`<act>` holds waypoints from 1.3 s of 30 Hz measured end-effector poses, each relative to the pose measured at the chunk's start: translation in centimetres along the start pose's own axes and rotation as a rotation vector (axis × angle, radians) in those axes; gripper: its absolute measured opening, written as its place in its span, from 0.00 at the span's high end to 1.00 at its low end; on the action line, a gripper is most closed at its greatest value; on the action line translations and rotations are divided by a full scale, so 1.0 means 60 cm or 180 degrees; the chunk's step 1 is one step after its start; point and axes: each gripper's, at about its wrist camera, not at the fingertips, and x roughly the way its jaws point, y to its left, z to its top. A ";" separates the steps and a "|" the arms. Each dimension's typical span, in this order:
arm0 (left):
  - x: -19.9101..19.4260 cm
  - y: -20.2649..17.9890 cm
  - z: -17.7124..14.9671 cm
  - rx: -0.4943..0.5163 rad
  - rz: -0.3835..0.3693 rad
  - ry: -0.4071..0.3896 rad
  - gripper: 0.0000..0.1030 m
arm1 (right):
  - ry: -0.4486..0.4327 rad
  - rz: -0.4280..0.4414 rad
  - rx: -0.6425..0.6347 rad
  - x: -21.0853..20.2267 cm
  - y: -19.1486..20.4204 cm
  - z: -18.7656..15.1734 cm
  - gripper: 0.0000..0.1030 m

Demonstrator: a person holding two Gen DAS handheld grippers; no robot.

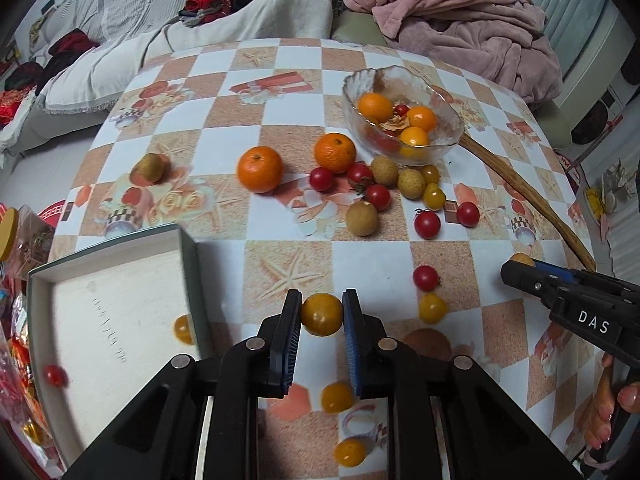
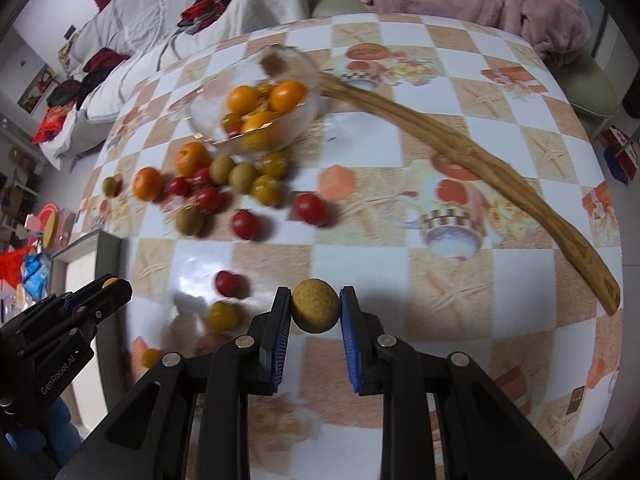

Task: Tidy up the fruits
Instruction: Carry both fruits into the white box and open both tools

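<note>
Left tongs (image 1: 322, 314) clamped on round yellow cherry tomato (image 1: 321, 314), at 12 o'clock | right tongs (image 2: 315, 310) clamped on tan rough longan (image 2: 315, 311) | risk: smooth tomato squeezed out, rolled off table (image 1: 360, 252).

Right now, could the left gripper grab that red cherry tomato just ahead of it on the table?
Probably not yet: the left gripper is already shut on a yellow cherry tomato. The red cherry tomato lies unobstructed.

Checkered tablecloth table (image 1: 224, 240), grey-covered sofa (image 1: 132, 12), pink blanket (image 1: 472, 12)

Glossy tablecloth (image 2: 400, 288), glass bowl (image 1: 448, 128) (ribbed), wooden stick (image 2: 460, 152)
</note>
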 end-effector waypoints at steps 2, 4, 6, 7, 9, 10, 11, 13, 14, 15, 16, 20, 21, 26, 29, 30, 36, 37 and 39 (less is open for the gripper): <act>-0.011 0.016 -0.007 -0.0040 0.0024 -0.0027 0.79 | 0.0009 0.0030 -0.0058 -0.001 0.019 -0.004 0.74; -0.020 0.032 -0.013 -0.0074 0.0046 -0.0046 0.79 | 0.0017 0.0064 -0.0129 -0.002 0.041 -0.006 0.74; -0.029 0.050 -0.020 -0.0124 0.0077 -0.0066 0.79 | 0.0023 0.0096 -0.0197 -0.002 0.062 -0.007 0.74; -0.034 0.060 -0.025 -0.0155 0.0092 -0.0076 0.79 | 0.0027 0.0115 -0.0245 -0.002 0.076 -0.008 0.74; -0.042 0.082 -0.032 -0.0218 0.0129 -0.0090 0.79 | 0.0035 0.0150 -0.0317 -0.001 0.098 -0.008 0.74; -0.045 0.091 -0.036 -0.0248 0.0149 -0.0096 0.79 | 0.0041 0.0172 -0.0366 -0.001 0.113 -0.009 0.74; -0.049 0.105 -0.041 -0.0290 0.0173 -0.0100 0.79 | 0.0045 0.0189 -0.0403 0.000 0.126 -0.010 0.74; -0.054 0.126 -0.050 -0.0354 0.0206 -0.0105 0.79 | 0.0056 0.0226 -0.0477 0.001 0.150 -0.010 0.74; -0.057 0.141 -0.055 -0.0400 0.0233 -0.0106 0.79 | 0.0063 0.0252 -0.0530 0.002 0.167 -0.011 0.74; -0.058 0.151 -0.059 -0.0433 0.0253 -0.0103 0.79 | 0.0068 0.0269 -0.0567 0.003 0.179 -0.012 0.74; -0.060 0.161 -0.063 -0.0466 0.0273 -0.0101 0.79 | 0.0077 0.0294 -0.0616 0.004 0.196 -0.013 0.74; -0.066 0.208 -0.087 -0.0612 0.0377 -0.0083 0.79 | 0.0115 0.0386 -0.0775 0.013 0.253 -0.018 0.74; -0.067 0.217 -0.092 -0.0640 0.0399 -0.0077 0.79 | 0.0126 0.0409 -0.0814 0.014 0.267 -0.020 0.74; -0.068 0.265 -0.123 -0.0762 0.0546 -0.0008 0.79 | 0.0203 0.0515 -0.1011 0.027 0.331 -0.034 0.74; -0.066 0.291 -0.143 -0.0832 0.0617 0.0056 0.79 | 0.0268 0.0571 -0.1115 0.038 0.364 -0.044 0.74; -0.065 0.299 -0.150 -0.0861 0.0637 0.0076 0.79 | 0.0286 0.0583 -0.1141 0.043 0.373 -0.046 0.74; -0.055 0.323 -0.173 -0.0922 0.0707 0.0166 0.78 | 0.0382 0.0606 -0.1289 0.074 0.419 -0.052 0.74; -0.052 0.323 -0.176 -0.0910 0.0718 0.0180 0.79 | 0.0395 0.0601 -0.1299 0.079 0.423 -0.052 0.74; -0.048 0.322 -0.178 -0.0897 0.0718 0.0196 0.78 | 0.0409 0.0582 -0.1314 0.090 0.432 -0.048 0.74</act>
